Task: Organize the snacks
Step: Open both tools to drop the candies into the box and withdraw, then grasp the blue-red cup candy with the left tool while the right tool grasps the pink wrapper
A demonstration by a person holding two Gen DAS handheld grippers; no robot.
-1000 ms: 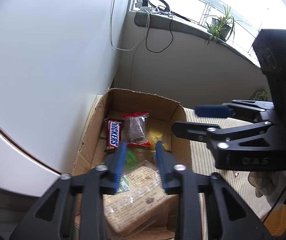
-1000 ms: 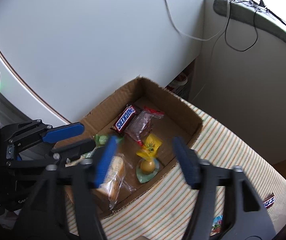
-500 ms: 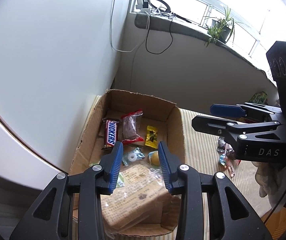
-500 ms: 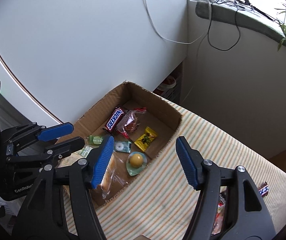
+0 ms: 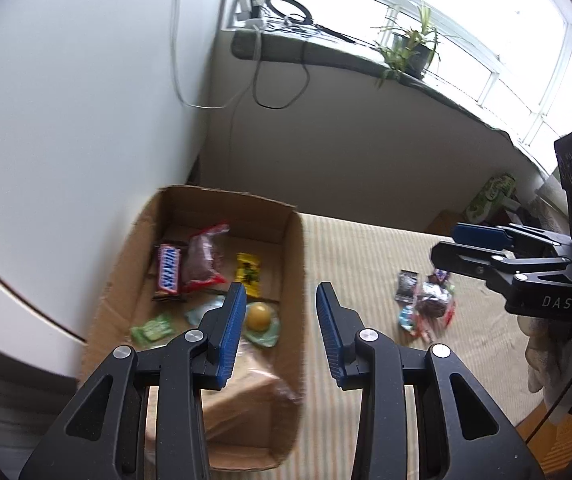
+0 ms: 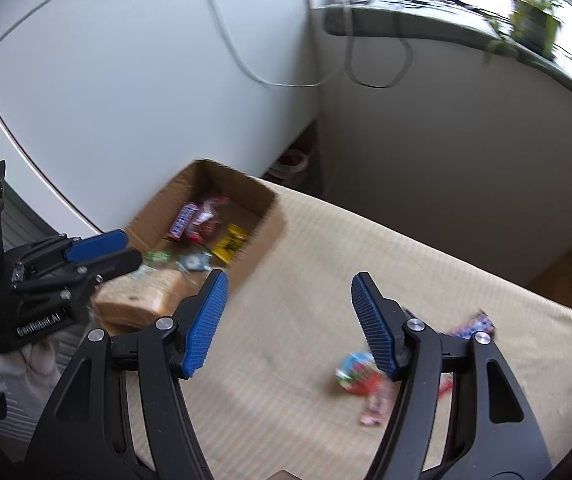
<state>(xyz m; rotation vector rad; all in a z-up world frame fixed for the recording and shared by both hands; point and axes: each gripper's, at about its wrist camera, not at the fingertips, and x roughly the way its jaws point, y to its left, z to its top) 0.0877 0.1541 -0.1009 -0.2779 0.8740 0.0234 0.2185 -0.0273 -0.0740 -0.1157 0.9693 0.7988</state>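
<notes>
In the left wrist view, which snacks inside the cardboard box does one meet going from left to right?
Green candy → Snickers bar → dark snack bag with red edges → yellow packet.

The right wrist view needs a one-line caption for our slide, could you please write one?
Empty right gripper hangs open over the striped cloth, between the cardboard box and loose snacks.

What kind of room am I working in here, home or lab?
Most likely a home, perhaps a bedroom or sunroom corner. A potted plant and charger cables sit on the windowsill, and the cardboard box of snacks rests on a striped cloth, possibly covering a bed or table.
</notes>
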